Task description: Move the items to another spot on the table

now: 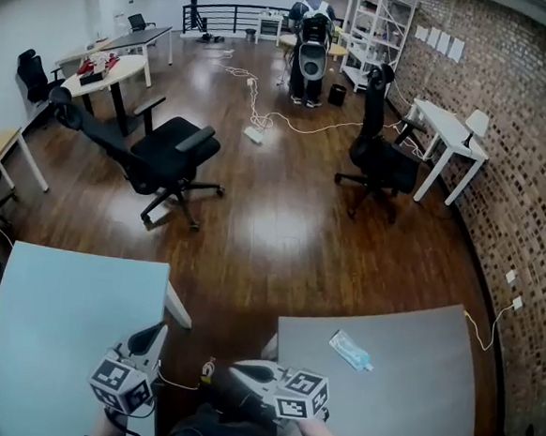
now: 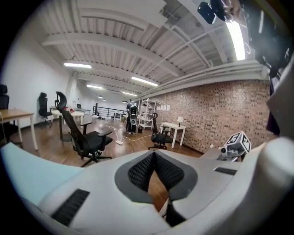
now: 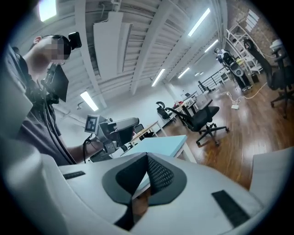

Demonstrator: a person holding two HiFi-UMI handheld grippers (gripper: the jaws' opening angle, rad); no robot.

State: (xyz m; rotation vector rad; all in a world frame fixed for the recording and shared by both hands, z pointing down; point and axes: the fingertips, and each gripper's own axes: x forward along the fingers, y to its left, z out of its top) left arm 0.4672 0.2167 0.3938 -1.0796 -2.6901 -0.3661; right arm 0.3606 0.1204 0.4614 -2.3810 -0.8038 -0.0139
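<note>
Surfaces as I read them through the cameras. Floor (image 1: 252, 239): dark wood boards, polished and glossy enough to mirror the ceiling lights. Wall (image 1: 532, 157): bare brick, rough and matt. The pale blue table (image 1: 58, 318) and the grey table (image 1: 409, 402): smooth matt tops. Packet (image 1: 350, 350): clear, glossy plastic film, as far as I can judge. Left gripper (image 2: 154, 155) and right gripper (image 3: 147, 157): smooth, matt, light grey plastic shells. Their pads (image 2: 140, 172) are black with a fine ribbed texture. Office chair (image 1: 170, 153): black, matt upholstery. Ceiling (image 2: 138, 41): white-painted ribbed panels.
</note>
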